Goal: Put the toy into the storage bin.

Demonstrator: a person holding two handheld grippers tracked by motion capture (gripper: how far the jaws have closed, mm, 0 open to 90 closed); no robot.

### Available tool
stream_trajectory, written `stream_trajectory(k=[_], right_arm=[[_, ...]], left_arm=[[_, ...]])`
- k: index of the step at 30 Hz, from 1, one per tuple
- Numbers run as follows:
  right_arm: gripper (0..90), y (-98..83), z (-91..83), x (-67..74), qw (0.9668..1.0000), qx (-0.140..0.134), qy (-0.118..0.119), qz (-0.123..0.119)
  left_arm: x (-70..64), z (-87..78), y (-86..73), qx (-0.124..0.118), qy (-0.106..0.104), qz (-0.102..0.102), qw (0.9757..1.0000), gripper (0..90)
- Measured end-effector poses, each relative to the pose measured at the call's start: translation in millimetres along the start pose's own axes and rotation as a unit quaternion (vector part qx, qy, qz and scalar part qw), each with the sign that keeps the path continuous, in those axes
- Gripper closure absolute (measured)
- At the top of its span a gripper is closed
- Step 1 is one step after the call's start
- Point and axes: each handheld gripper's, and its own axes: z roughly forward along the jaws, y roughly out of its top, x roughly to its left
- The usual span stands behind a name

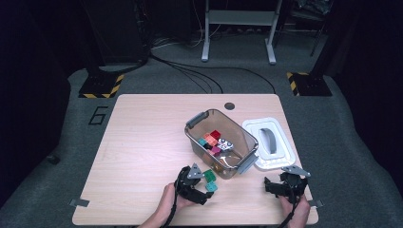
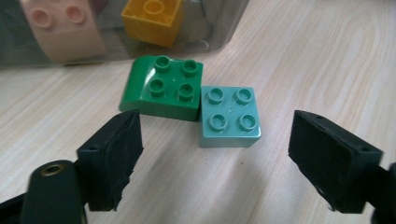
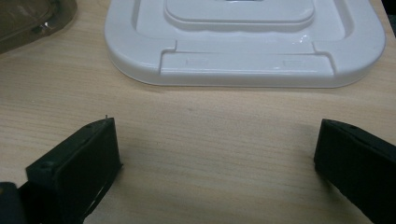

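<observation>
Teal brick (image 2: 229, 116) sits flat on the wooden table (image 1: 142, 142), studs up, one edge touching the green brick (image 2: 163, 87) with the sloped side; both lie just outside the near wall of the clear plastic bin (image 1: 221, 137). The bin holds assorted bricks, a yellow one and a pale pink one visible through its wall. White lid (image 1: 269, 142) lies flat beside the bin, handle up. Left gripper (image 2: 215, 154): jaws spread wide, low over the table, teal brick just ahead between them, pads not touching it. Right gripper (image 3: 217, 158): jaws spread, nothing between them, bare tabletop below, the lid's edge just ahead.
</observation>
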Motion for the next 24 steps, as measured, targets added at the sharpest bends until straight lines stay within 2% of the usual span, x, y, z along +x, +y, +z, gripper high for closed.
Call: stream_trajectory(k=[2,9,14,21,24], right_arm=[[0.0,0.0,0.0,0.0,1.0000,0.000,0.000,0.000],[0.0,0.0,-0.1,0.2,1.0000,0.001,0.000,0.001],[0.0,0.0,-0.1,0.2,1.0000,0.001,0.000,0.001],[0.0,0.0,-0.1,0.3,1.0000,0.001,0.000,0.002],[0.0,0.0,-0.1,0.1,1.0000,0.000,0.000,0.001]], left_arm=[[-2.1,1.7,-0.2,0.002,0.001,0.004,1.0000,24.8],[-5.9,4.3,0.9,-0.002,-0.003,0.014,0.9999,32.7],[-6.7,8.6,-2.5,0.001,-0.004,0.004,1.0000,38.2],[-8.5,8.0,-4.0,0.000,-0.003,0.015,0.9999,56.7],[-8.9,6.9,-5.5,-0.005,0.000,0.022,0.9997,58.7]])
